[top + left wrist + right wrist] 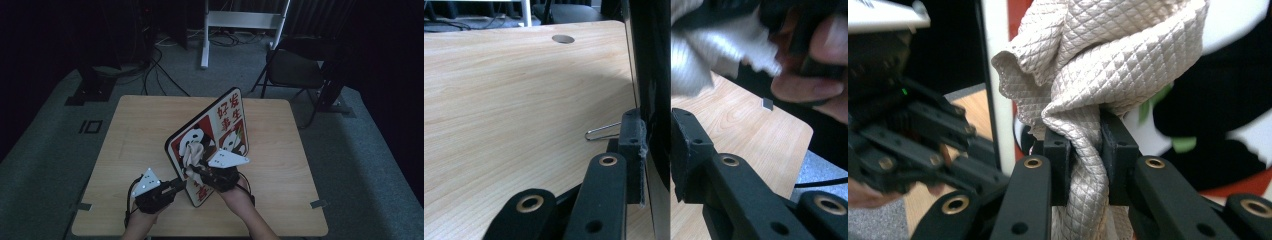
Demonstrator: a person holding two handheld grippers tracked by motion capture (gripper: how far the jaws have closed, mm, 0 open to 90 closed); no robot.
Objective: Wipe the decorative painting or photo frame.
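From the high view, the printed board (210, 145) stands tilted at the middle of the table (135, 125), with bare wood open to the frame's left and right; my left gripper (176, 185) meets its lower edge, my right gripper (196, 170) holds the cloth (194, 152) against its face. In the left gripper view, my jaws pinch the board's (651, 75) thin black edge at centre. In the right gripper view, my jaws squeeze the quilted cloth (1098, 60) before the board (1228, 115).
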